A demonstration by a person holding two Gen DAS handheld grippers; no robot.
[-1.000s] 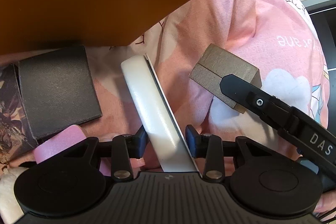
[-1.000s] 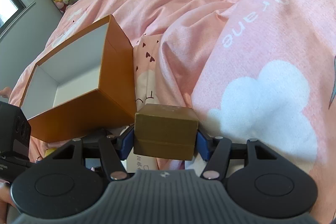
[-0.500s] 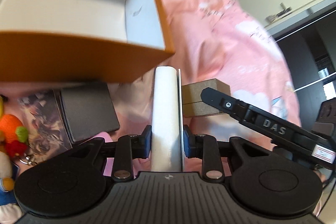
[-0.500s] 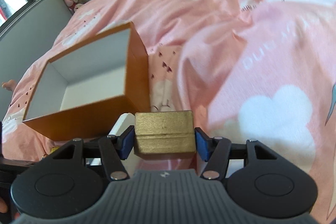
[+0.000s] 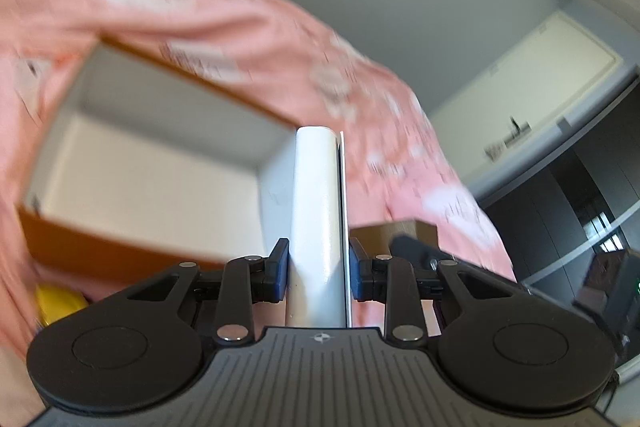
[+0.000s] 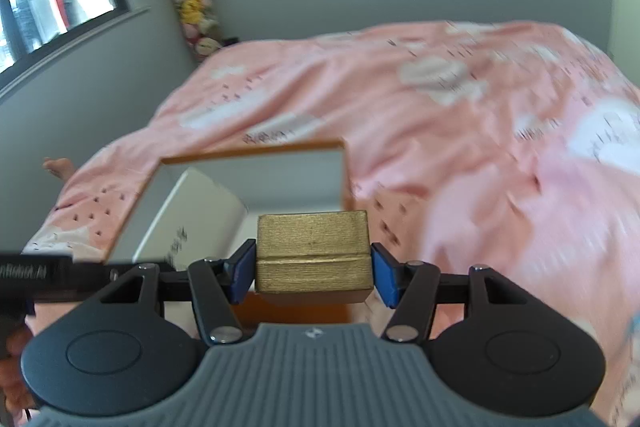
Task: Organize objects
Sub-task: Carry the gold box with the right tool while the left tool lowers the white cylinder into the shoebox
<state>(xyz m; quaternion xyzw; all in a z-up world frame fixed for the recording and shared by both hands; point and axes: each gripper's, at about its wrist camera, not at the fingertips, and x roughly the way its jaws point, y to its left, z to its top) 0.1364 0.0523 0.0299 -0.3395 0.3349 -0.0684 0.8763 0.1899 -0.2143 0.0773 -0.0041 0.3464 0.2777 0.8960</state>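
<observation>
My left gripper (image 5: 318,269) is clamped narrow on a flat white box (image 5: 318,211), held on edge, its long axis running straight ahead of the fingers toward the near right corner of the open orange box (image 5: 120,251). My right gripper (image 6: 312,275) grips a small gold box (image 6: 312,255) across its width, seam level, held just above the orange box's near wall. The orange box sits on the pink duvet (image 6: 460,115).
</observation>
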